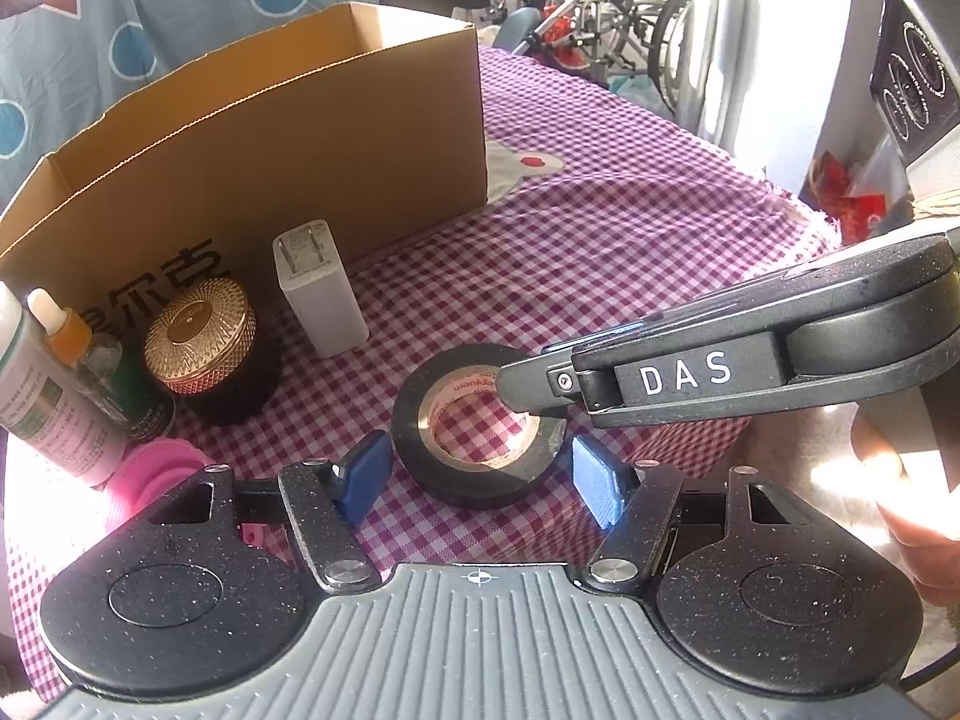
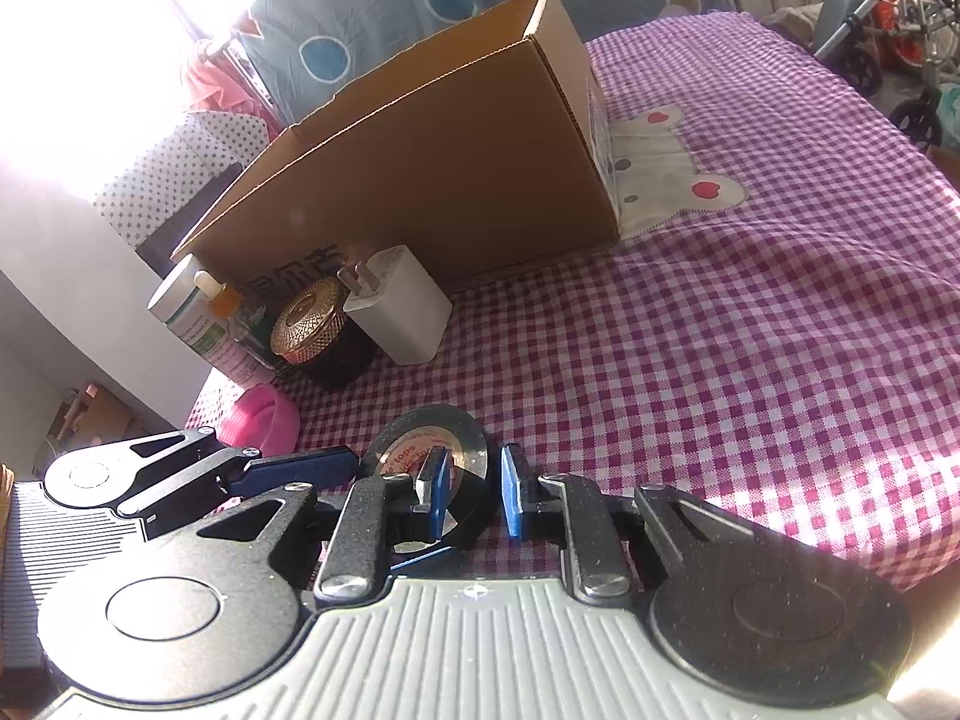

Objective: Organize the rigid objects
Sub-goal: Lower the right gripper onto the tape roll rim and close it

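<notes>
Open brown corrugated cardboard box [image 1: 288,138]: stands at the far side of the purple-and-white checked tablecloth [image 1: 600,240], open top up, printed side facing the grippers. Judged the destination for the loose items.

White rectangular plug charger [image 1: 318,294]: upright just in front of the box wall, prongs up. Beside it a dark jar with a gold ribbed lid [image 1: 204,342], then a white tube with green label [image 1: 36,384] and a small dropper bottle with orange contents [image 1: 66,330]. A pink object [image 1: 156,468] lies nearest the left edge.

Black roll of electrical tape with a cardboard core [image 1: 480,426]: lies flat on the cloth, apart from the row, nearest the grippers. This is the item in hand.

Left gripper [image 1: 480,480]: released, blue pads either side of the roll's near edge, not touching it.

Right gripper [image 2: 474,492]: unclenched. In its own view one blue pad stands inside the core hole and the other outside the rim, straddling the roll wall. Contact with the wall cannot be confirmed.

Recommendation: close the right gripper squarely on the wall, pads level, so the roll does not pivot or slip out. Keep the left gripper clear unless needed to stop the roll sliding. Lift above the box rim before carrying across; the near wall is tall.
</notes>
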Tool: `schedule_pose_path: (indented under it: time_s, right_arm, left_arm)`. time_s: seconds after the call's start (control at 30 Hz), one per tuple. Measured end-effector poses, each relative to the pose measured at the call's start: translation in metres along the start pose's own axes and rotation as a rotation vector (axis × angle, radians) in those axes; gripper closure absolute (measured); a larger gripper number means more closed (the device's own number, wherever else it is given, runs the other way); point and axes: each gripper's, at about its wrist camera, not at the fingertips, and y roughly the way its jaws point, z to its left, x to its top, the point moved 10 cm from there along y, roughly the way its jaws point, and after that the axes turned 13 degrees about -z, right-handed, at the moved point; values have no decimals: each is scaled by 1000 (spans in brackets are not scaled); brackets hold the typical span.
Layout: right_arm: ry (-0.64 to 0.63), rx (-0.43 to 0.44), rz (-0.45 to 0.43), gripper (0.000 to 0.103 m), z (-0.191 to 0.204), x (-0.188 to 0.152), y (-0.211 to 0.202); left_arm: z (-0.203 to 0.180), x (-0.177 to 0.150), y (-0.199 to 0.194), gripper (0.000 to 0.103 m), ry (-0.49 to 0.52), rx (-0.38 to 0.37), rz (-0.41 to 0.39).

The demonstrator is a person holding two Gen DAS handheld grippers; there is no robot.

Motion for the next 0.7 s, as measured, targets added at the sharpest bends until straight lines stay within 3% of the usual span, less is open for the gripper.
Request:
schedule_pose_path:
  time_s: [0.7]
  right_arm:
    - [-19, -1, -44, 82, 8, 10, -10]
  left_arm:
    - [1, 13, -7, 39, -9, 15, -39]
